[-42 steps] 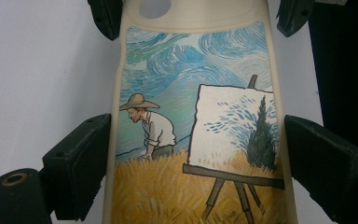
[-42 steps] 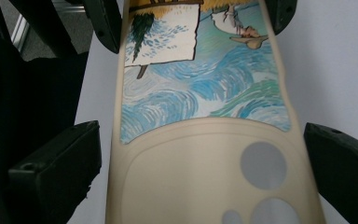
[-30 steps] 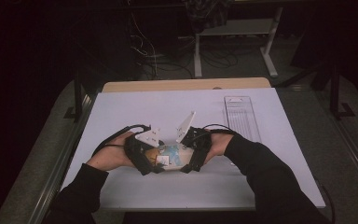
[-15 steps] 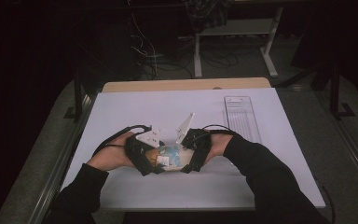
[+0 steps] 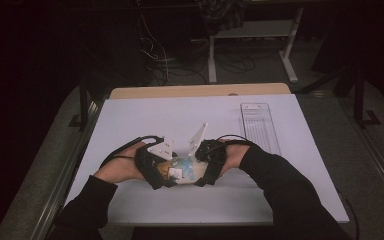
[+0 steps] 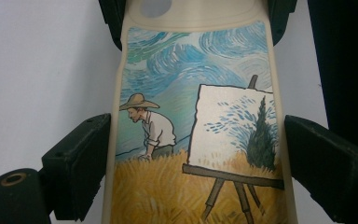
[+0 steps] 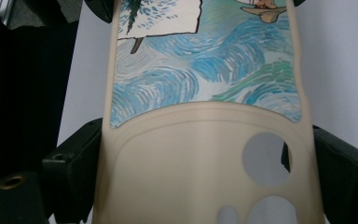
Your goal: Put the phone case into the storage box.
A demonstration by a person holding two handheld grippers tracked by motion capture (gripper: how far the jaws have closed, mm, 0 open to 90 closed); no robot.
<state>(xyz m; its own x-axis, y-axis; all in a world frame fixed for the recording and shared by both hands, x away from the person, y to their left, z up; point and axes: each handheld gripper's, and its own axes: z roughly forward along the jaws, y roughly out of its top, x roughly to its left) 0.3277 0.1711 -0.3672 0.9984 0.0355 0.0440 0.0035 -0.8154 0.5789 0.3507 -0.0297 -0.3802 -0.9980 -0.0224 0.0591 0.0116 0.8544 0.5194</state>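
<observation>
High view first: we see a white sheet covering the desk point(image 5: 300, 200), and near its front middle lies a phone case point(image 5: 182, 170), cream with a painted picture on it. The left tool point(image 5: 166, 176) comes in from the left and the right tool point(image 5: 200, 176) from the right, each in one of the person's hands, and the two meet at the case from its opposite ends. A clear ruler-like strip point(image 5: 259, 127) lies well apart on the far right of the sheet.

Left gripper view: we look along the left tool point(image 6: 196, 163) at the case point(image 6: 168, 79), which runs away from us between the two black jaws. The left jaw sits against the case's cream edge; the right jaw stands just beside the other edge, and we cannot tell whether it touches. The picture shows a man in a straw hat, an easel and swirling blue sky.

Right gripper view: we see the right tool point(image 7: 205, 163) at the case's point(image 7: 200, 154) camera-hole end, the jaws flanking both cream edges and apparently pressed against them. Its jaws have just been closing, with the case between them. We read this tool as holding the case across its width.
</observation>
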